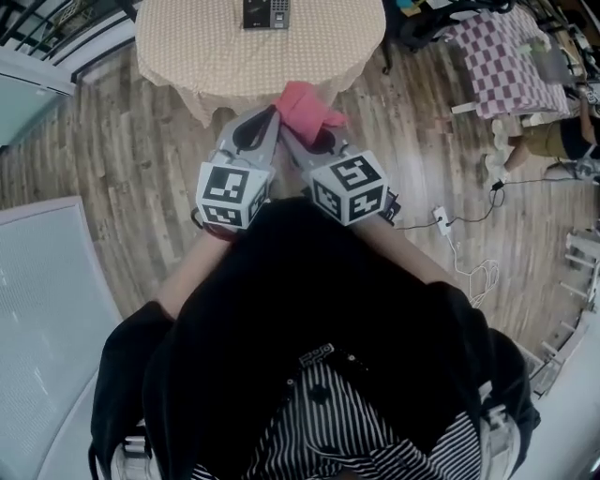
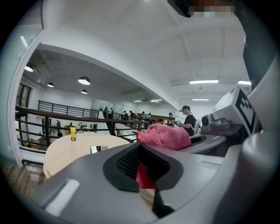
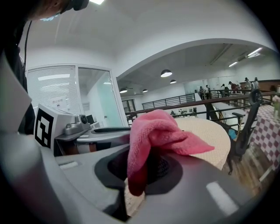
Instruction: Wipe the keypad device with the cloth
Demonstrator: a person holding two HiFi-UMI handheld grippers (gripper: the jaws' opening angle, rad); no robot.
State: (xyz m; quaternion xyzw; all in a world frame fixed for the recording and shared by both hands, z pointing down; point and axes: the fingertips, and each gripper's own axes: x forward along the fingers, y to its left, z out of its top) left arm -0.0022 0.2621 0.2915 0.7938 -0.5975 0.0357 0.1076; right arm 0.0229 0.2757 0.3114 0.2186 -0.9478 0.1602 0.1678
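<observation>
Both claws pinch the pink cloth (image 1: 305, 105): right gripper (image 3: 136, 181) is clamped on the main bunch, left gripper (image 2: 146, 180) is closed on a red corner of it. The grippers are held together in the air, short of the round table (image 1: 178, 56). The keypad device (image 1: 267, 12) lies on the table's far side, well apart from the cloth. Suggest letting go with one claw or spreading the cloth flat first, since a wad wipes badly. Then reach over, press lightly and stroke along the keys. The device looks light, so it may slide on the tablecloth.
</observation>
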